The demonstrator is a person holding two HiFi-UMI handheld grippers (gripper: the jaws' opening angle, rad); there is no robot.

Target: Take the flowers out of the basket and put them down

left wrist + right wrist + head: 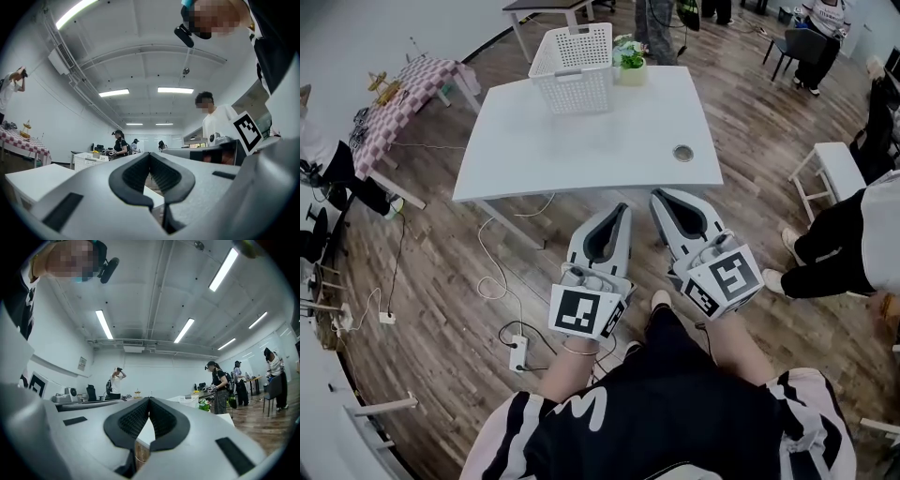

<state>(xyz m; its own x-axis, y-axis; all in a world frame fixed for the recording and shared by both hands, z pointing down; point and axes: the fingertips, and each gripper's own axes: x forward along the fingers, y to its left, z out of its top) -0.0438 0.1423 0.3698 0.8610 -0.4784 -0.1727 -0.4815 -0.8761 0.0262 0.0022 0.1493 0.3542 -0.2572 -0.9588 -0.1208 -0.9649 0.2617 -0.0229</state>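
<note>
A white plastic basket (574,66) stands at the far edge of the white table (581,150). A small bunch of green and white flowers (628,58) sits just right of the basket; I cannot tell whether it touches it. My left gripper (619,211) and right gripper (661,197) hover side by side over the floor, just short of the table's near edge. Both are shut with nothing between their jaws. The left gripper view shows shut tips (150,154) and the basket (86,161) far off. In the right gripper view, beyond the shut tips (150,400), are the basket (190,399) and flowers (204,405).
A round cable hole (682,153) is in the table's right part. A white bench (830,173) and a seated person (844,244) are at the right. A checked-cloth table (408,94) stands far left. A power strip (517,352) and cables lie on the wooden floor.
</note>
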